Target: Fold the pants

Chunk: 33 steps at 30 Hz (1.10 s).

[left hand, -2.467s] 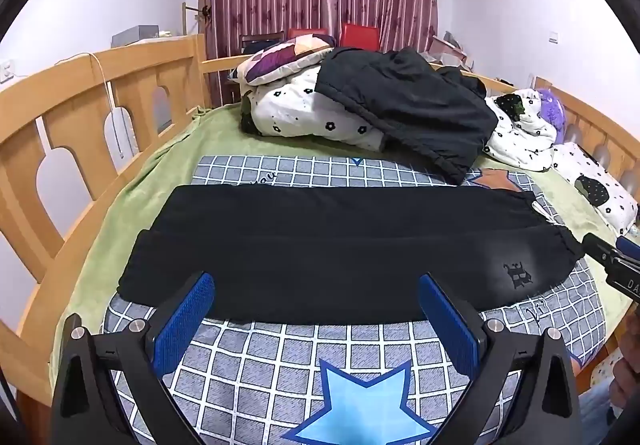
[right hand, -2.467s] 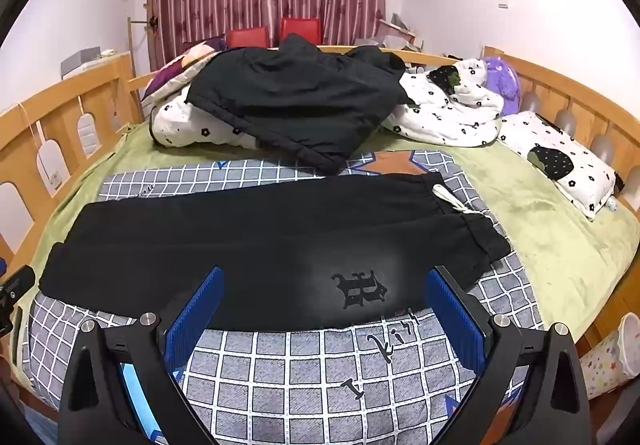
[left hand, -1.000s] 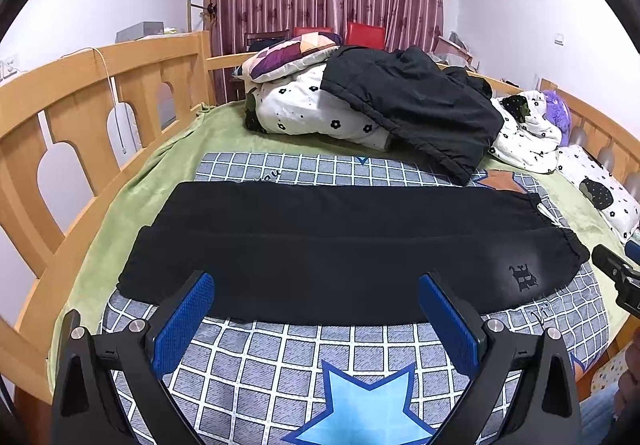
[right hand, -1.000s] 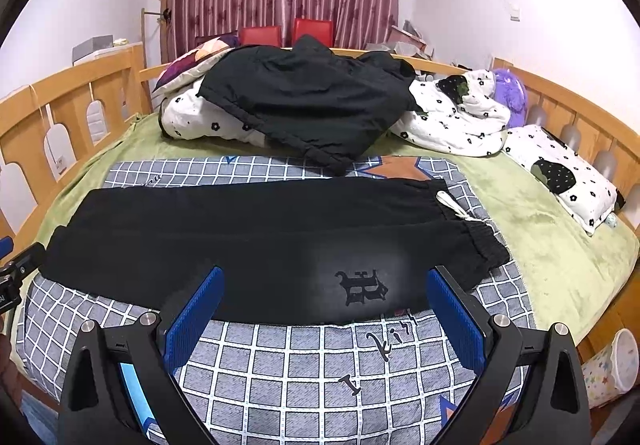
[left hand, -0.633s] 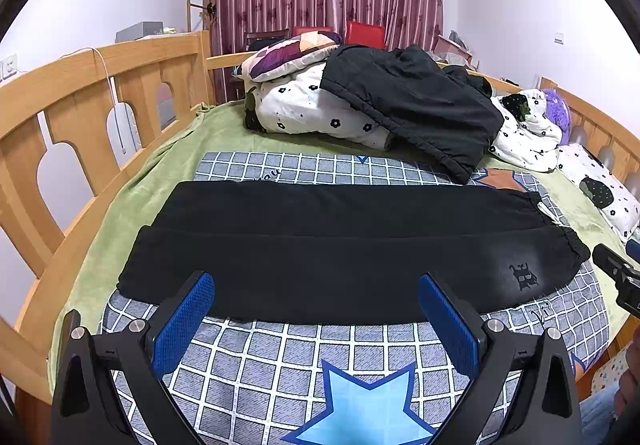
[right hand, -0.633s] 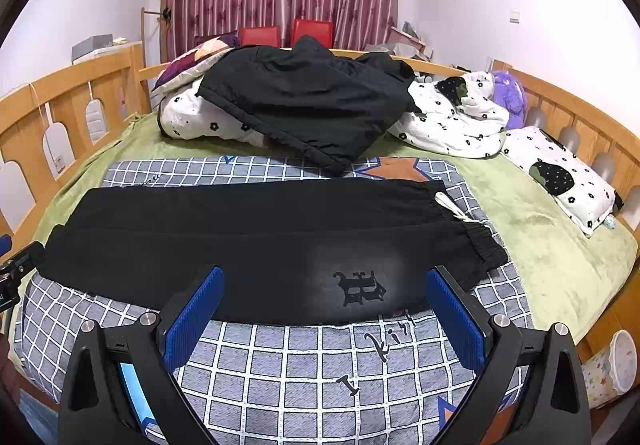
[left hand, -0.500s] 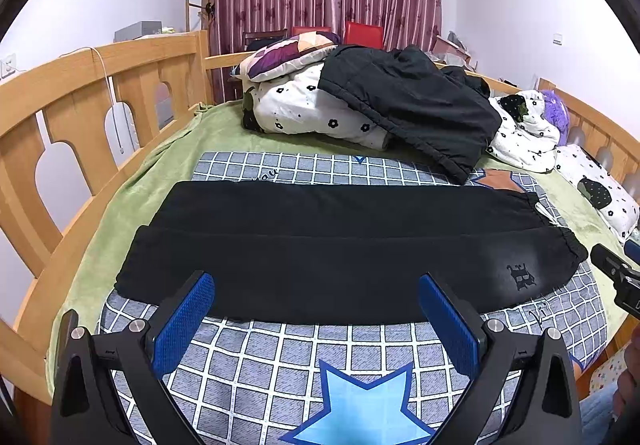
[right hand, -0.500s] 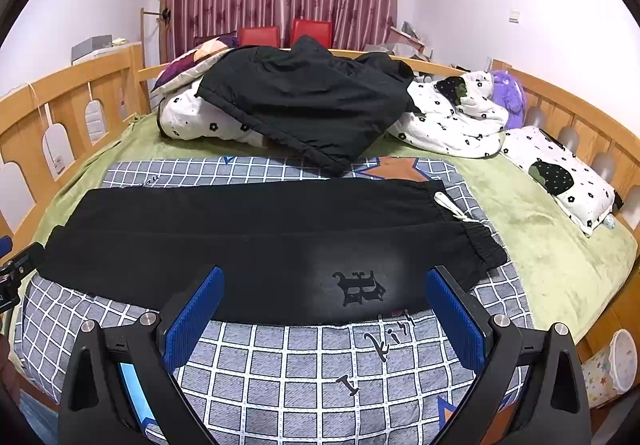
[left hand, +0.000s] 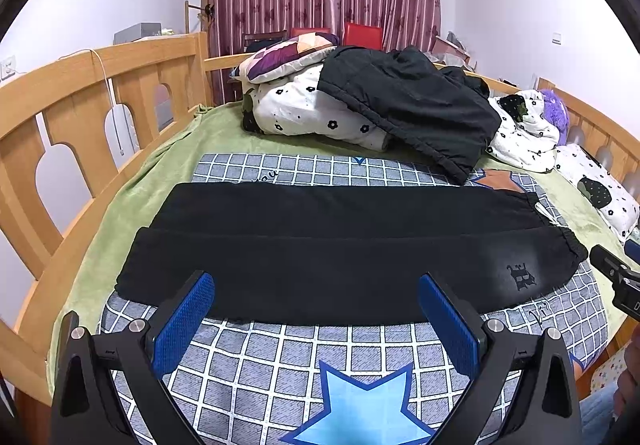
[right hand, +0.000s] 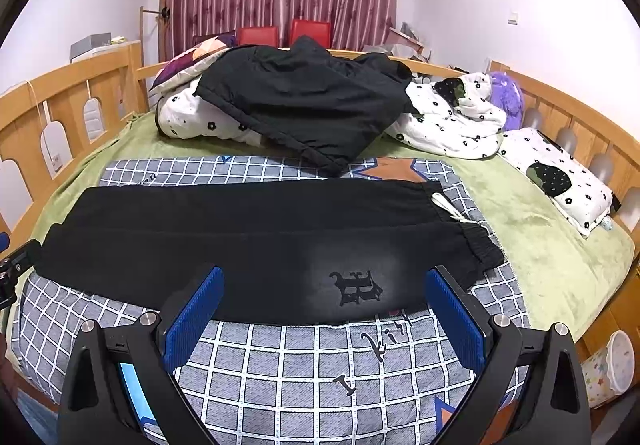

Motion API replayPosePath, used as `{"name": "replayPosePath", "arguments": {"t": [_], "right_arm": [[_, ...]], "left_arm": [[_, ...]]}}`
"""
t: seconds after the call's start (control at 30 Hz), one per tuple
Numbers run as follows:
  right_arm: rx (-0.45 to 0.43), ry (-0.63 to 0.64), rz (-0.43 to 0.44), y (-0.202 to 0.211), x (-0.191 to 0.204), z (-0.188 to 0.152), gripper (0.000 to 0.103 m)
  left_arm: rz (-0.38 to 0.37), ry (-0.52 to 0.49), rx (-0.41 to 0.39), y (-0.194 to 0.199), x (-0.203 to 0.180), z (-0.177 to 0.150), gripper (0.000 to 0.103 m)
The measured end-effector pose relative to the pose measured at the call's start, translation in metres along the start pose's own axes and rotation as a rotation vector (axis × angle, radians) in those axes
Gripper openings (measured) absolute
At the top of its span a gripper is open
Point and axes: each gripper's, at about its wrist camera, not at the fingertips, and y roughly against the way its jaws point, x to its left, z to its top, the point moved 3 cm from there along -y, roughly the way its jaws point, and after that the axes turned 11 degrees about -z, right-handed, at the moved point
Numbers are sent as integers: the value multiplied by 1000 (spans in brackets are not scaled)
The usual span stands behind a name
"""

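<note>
The bed point(left hand: 132, 181), railed in wood, carries everything; its checked blanket point(right hand: 304, 361) gives a flat bare field, which is likely why the pants point(left hand: 328, 245) lie there, spread lengthwise across it, one leg laid over the other, waistband to the right, cuffs to the left, ready for a crosswise fold; behind them a black jacket point(right hand: 304, 101) slumps over a flowered quilt point(left hand: 304, 113), near the far edge of the pants yet not on them, so nothing blocks the cloth; the left gripper point(left hand: 316, 309) and right gripper point(right hand: 320, 305) hover just short of the near hem, jaws spread wide and holding nothing, each seemingly lined up for one end.
</note>
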Motion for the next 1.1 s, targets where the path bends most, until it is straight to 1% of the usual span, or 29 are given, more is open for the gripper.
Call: {"name": "replayPosePath", "arguments": {"t": [0.43, 0.63, 0.7, 0.8, 0.87, 0.97, 1.1], "right_arm": [[0, 1, -13, -1, -3, 1, 99], [-12, -8, -10, 1, -3, -3, 99], [-15, -13, -16, 3, -4, -4, 99], [-11, -37, 0, 8, -7, -4, 99], [-19, -30, -11, 13, -8, -2, 99], [-49, -29, -8, 25, -15, 2, 99], [-67, 0, -12, 35, -30, 13, 99]], "left_arm": [[-3, -1, 0, 0, -2, 1, 103], [-14, -14, -18, 7, -10, 6, 103], [-1, -16, -33, 12, -11, 10, 103], [-35, -16, -52, 22, -13, 18, 103], [-46, -18, -63, 28, -15, 25, 103], [-66, -34, -87, 37, -17, 35, 103], [-86, -62, -74, 43, -12, 53, 103]]}}
